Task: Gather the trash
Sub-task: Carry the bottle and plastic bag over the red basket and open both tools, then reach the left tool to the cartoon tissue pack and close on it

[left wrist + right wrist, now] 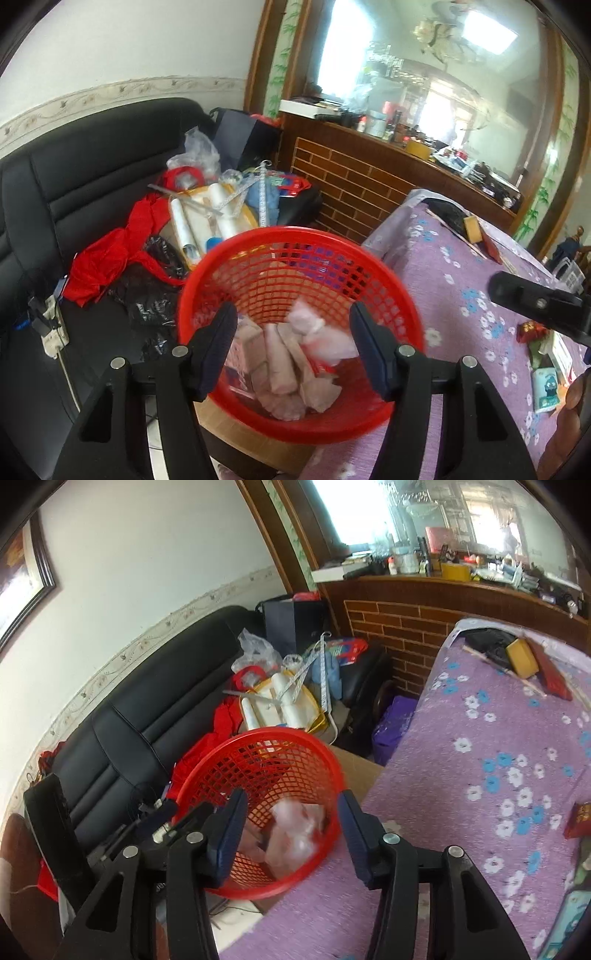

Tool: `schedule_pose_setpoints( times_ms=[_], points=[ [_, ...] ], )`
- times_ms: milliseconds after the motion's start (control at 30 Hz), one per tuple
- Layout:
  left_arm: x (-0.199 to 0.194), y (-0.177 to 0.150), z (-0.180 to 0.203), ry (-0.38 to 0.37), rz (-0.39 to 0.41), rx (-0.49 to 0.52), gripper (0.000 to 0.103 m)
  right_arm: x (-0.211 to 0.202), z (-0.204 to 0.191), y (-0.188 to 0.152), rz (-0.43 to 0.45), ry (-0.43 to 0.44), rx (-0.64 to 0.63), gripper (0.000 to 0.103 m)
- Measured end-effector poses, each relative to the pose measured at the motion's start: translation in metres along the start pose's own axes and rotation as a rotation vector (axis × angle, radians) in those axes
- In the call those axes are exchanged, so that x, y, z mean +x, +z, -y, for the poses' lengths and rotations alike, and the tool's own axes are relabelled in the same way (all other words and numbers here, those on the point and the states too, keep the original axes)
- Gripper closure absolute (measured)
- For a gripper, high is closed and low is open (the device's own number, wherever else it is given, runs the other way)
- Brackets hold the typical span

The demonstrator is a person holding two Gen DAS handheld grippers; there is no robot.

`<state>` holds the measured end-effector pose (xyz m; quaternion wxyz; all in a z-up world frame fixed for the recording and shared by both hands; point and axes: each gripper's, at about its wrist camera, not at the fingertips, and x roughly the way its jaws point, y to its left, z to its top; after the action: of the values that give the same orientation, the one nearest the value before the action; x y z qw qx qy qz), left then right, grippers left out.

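I see the red basket [299, 325] standing at the edge of the table [461, 295], which is covered in a purple flowered cloth; part of its base seems to sit on a brown board at the table's corner, though my tongs hide the exact footing. Inside lie crumpled pale wrappers [284, 369] and a clear plastic bag [321, 332], blurred enough that I cannot name them more closely. My left tongs [293, 347] hang over the basket mouth, jaws apart, gripping nothing. My right tongs [291, 834] are likewise parted and empty above the basket's near rim; the trash shows between the jaws, with no contact. In the left view the right tongs enter only as a dark arm at the right edge. Behind the basket is a black sofa [85, 177] piled with red cloth [107, 258], white rolls [218, 210] and bags. More small packets [543, 369] lie on the table, cut off by the frame.
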<state>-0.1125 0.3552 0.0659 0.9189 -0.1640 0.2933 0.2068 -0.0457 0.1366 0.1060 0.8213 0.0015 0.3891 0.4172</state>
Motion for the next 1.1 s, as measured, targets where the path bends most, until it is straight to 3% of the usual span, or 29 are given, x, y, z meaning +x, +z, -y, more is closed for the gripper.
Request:
schedule_pose_setpoints(
  times_ms=[100, 200, 367, 500, 833, 1100],
  points=[
    [-0.004, -0.004, 0.02, -0.036, 0.0, 0.03, 0.037, -0.025, 0.023, -0.013, 0.028, -0.02, 0.043, 0.027],
    [-0.006, -0.011, 0.049, -0.07, -0.005, 0.076, 0.028, -0.045, 0.045, -0.025, 0.029, -0.074, 0.069, 0.027],
    [-0.007, -0.028, 0.099, -0.13, -0.042, 0.165, 0.028, -0.084, 0.076, -0.049, 0.06, -0.184, 0.066, 0.027],
    [-0.009, -0.042, 0.137, -0.182, -0.083, 0.234, 0.028, -0.117, 0.102, -0.069, 0.084, -0.201, 0.088, 0.027],
    [-0.008, -0.086, 0.236, -0.364, -0.287, 0.366, 0.028, -0.207, 0.185, -0.112, 0.177, -0.274, 0.298, 0.027],
    [0.007, -0.104, 0.299, -0.458, -0.452, 0.347, 0.028, -0.234, 0.243, -0.146, 0.166, -0.389, 0.489, 0.027]
  ],
)
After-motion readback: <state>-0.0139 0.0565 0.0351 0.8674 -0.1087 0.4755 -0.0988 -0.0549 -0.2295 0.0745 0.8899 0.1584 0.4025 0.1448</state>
